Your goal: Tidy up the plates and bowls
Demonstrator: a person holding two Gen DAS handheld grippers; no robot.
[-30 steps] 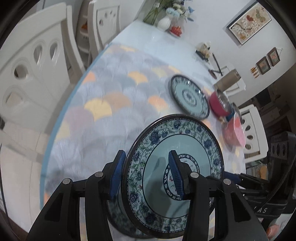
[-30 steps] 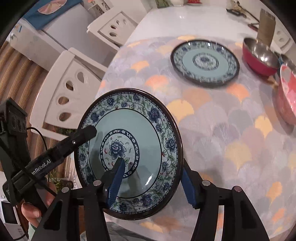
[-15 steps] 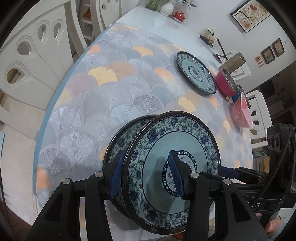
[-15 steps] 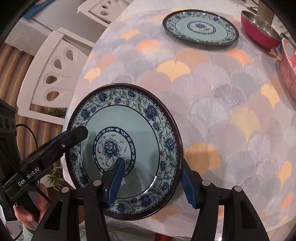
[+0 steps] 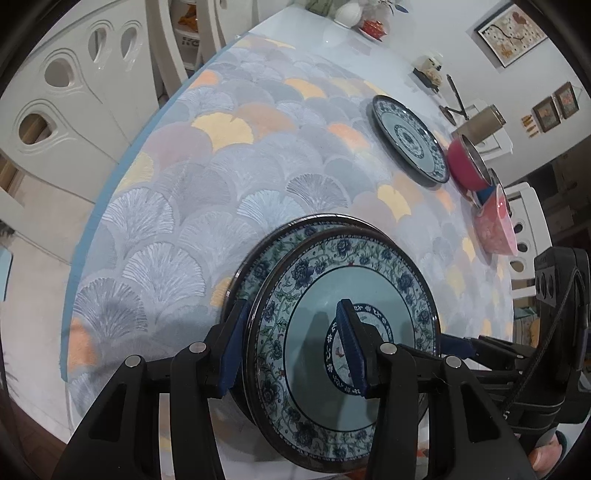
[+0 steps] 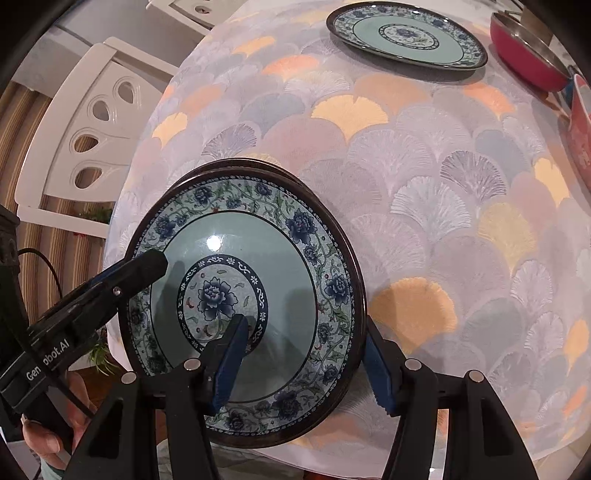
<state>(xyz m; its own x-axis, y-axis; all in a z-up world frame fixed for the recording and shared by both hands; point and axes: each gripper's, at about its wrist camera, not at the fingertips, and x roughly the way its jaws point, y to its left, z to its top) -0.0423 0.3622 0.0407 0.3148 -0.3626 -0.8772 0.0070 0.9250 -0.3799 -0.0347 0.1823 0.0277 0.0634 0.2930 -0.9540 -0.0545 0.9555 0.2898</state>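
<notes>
Two grippers share one plate, held over the near edge of the surface, just above a second plate lying flat w/ a rim showing beyond it. Left gripper clamps the left rim, right gripper the right rim. Held plate sits almost directly over the lower one, offset slightly toward the grippers. Third plate lies well apart, far side.

place: a home dining room
bench: round, under a fan-patterned cloth
seating: white carved chairs around it
walls: framed pictures
far edge: flower vase, red bowl
</notes>
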